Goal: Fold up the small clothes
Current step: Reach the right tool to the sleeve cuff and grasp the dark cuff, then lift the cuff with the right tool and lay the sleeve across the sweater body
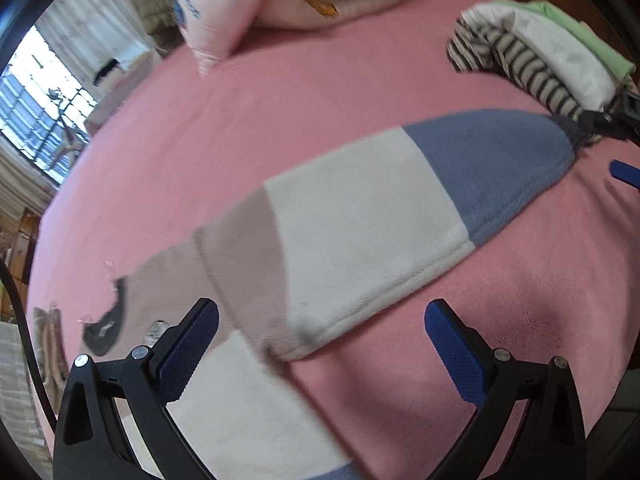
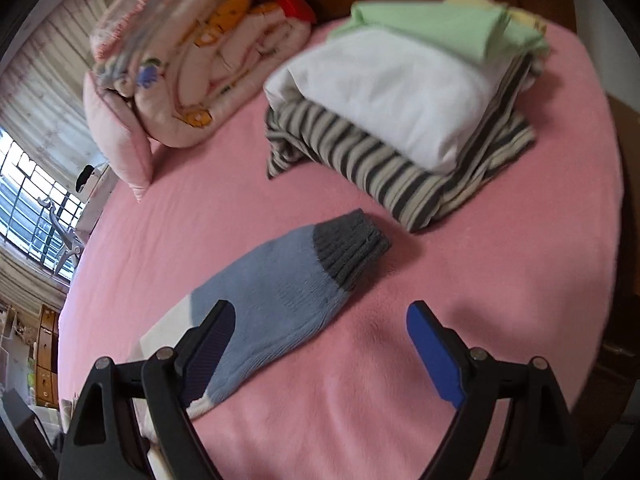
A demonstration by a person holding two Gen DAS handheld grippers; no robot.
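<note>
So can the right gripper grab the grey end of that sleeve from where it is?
Probably yes. The right gripper is open and empty, the grey cuff lies flat on the pink blanket just ahead of it, and nothing sits between them. The stack of folded clothes is farther back.

Your right gripper (image 2: 320,344) hangs with its jaws spread wide over the sweater sleeve (image 2: 280,296), nothing pinched between them. Its grey cuff (image 2: 350,250) lies flat on the pink bedspread (image 2: 500,300), near the pile of folded clothes (image 2: 400,112)
</note>
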